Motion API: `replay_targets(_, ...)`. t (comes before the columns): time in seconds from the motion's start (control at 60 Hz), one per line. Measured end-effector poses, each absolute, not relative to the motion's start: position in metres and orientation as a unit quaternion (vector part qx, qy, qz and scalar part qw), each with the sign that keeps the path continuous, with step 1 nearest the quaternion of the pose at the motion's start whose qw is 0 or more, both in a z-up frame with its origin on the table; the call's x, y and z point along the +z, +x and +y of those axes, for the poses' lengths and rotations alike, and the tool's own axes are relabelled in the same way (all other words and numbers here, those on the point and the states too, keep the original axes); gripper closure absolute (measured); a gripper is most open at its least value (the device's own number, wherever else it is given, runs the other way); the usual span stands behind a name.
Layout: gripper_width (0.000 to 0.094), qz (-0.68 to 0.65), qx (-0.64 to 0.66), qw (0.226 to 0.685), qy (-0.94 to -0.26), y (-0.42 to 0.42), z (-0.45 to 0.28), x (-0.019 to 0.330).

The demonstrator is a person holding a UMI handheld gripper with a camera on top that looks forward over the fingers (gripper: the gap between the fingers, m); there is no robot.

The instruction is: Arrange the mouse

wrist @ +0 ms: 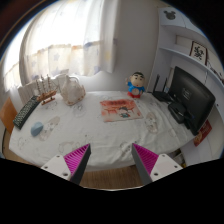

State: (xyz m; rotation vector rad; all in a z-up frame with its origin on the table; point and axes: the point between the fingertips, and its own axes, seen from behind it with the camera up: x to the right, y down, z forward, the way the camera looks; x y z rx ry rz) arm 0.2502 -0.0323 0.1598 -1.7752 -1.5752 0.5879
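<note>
A small pale mouse point(37, 128) lies on the white tablecloth point(100, 135), far ahead and left of my fingers, just in front of a dark keyboard point(27, 110). My gripper point(110, 153) hovers above the table's near wooden edge. Its two fingers with magenta pads point(76, 159) stand wide apart with nothing between them.
A magazine point(120, 108) lies at the table's middle, with a small cartoon figure point(135, 85) behind it. A clear glass vessel point(72, 88) stands at the back left. A dark monitor point(190, 102) and a router stand to the right. Curtained windows lie beyond.
</note>
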Motion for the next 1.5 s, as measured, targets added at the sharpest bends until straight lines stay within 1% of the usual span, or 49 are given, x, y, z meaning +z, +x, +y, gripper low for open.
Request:
replay_targets(0.117, 0.0082, -0.617, 0.240, 0.330, -0.673, 0.247, -0.066, 0.157)
replay_targets(0.217, 0.0086, -0.625, 0.249, 0.319, -0.668, 0.245, -0.116, 0.147)
replay_targets(0.533, 0.0082, -0.656, 0.283, 0.284, -0.639, 0.243, -0.280, 0.133)
replay_targets(0.75, 0.0081, -0.667, 0.302, 0.298, -0.612, 0.232, -0.376, 0.125)
replay_targets(0.883, 0.0082, -0.667, 0.320, 0.302, -0.601, 0.225, -0.421, 0.115)
replay_targets(0.983, 0.0081, -0.658, 0.331, 0.305, -0.604, 0.216, -0.435, 0.105)
replay_targets(1.067, 0.0084, -0.653, 0.332, 0.302, -0.610, 0.206, -0.443, 0.087)
replay_targets(1.217, 0.0084, -0.654, 0.335, 0.317, -0.600, 0.171, -0.450, 0.060)
replay_targets(1.317, 0.0085, -0.649, 0.337, 0.308, -0.609, 0.148, -0.453, 0.040)
replay_targets(1.45, 0.0083, -0.645, 0.341, 0.317, -0.606, 0.113, -0.455, 0.024)
replay_targets(1.5, 0.0084, -0.643, 0.343, 0.313, -0.610, 0.101, -0.457, 0.016)
